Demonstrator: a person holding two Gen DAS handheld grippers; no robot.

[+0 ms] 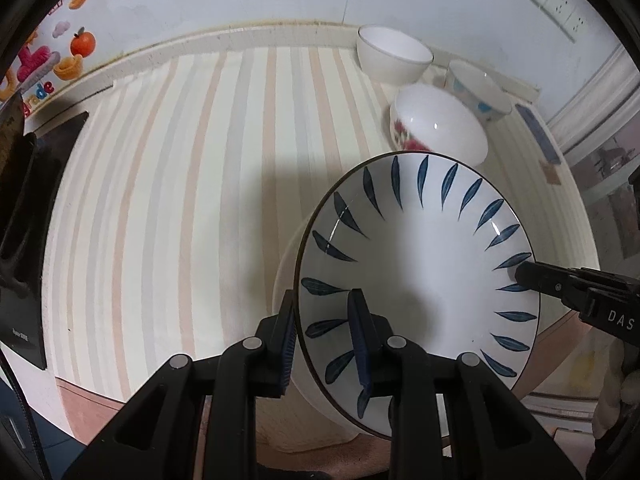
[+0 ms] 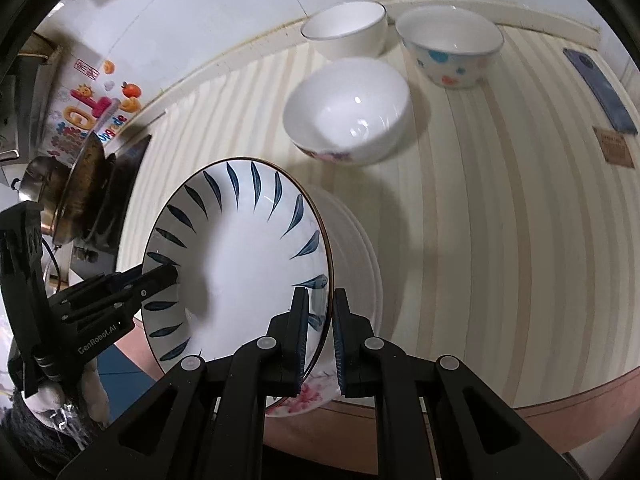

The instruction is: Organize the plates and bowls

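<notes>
Both grippers are clamped on the blue-leaf plate [image 1: 416, 280] at once: left gripper [image 1: 326, 332] pinches its near-left rim, right gripper [image 2: 320, 332] the opposite rim. The plate sits tilted over a stack of plates [image 2: 360, 264], with three bowls [image 2: 348, 108] further back on the striped table [image 1: 180, 180].

Wide bare stretch of table [image 1: 192, 184] along its left side, open from near edge to far edge. Three bowls [image 2: 348, 112] cluster at the far right corner, close together. Phone [image 2: 600, 88] lies along the right edge.
</notes>
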